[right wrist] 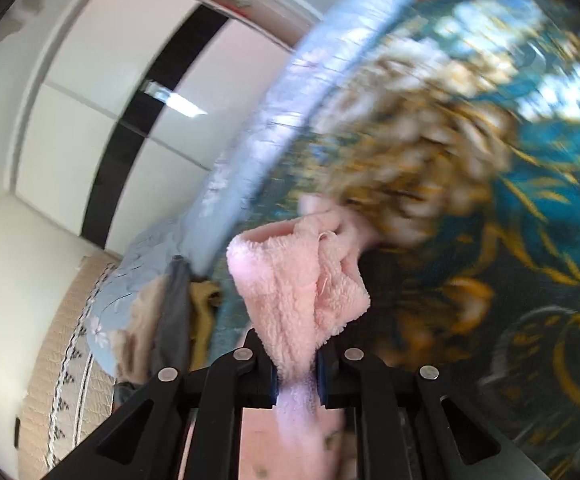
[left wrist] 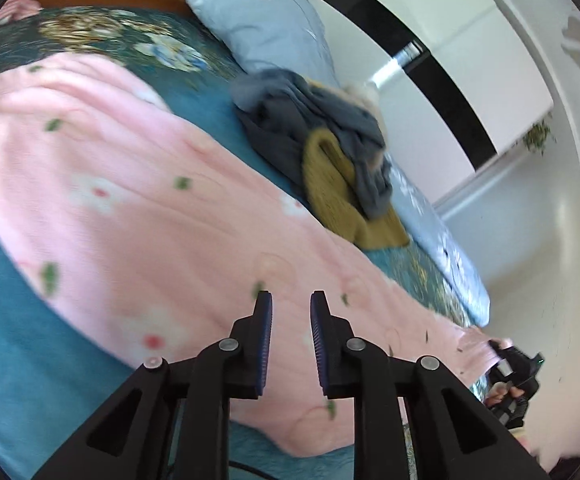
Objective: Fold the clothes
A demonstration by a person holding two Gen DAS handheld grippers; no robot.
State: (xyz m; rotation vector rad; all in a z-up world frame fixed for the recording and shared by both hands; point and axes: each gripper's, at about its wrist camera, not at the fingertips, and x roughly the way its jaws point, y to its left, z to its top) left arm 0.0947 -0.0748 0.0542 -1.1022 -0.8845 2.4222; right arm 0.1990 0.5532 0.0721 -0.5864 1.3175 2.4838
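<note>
A bed [left wrist: 17, 360] covered by a teal floral bedspread fills the space under and ahead of both grippers. Spread across it lies a pink fleece garment [left wrist: 137, 200] printed with white flowers and green leaves; it reaches from far ahead-left of the left gripper [left wrist: 291, 300] to directly beneath its fingers and on to the right. A light blue floral quilt [left wrist: 261, 20] runs along the bed's far edge, ahead and to the right of the left gripper. Against it, ahead-right of that gripper, sits a heap of clothes: a grey garment [left wrist: 290, 120] on top of a mustard-yellow knit [left wrist: 338, 204]. The left gripper hangs just above the pink fleece with its blue-padded fingers apart and nothing between them. The right gripper [right wrist: 296, 364] is clamped on a bunched edge of the pink fleece garment [right wrist: 290, 280], which rises in a fluffy fold just ahead of its fingertips. In the left wrist view the right gripper [left wrist: 510, 364] shows at the fleece's right-hand end.
</note>
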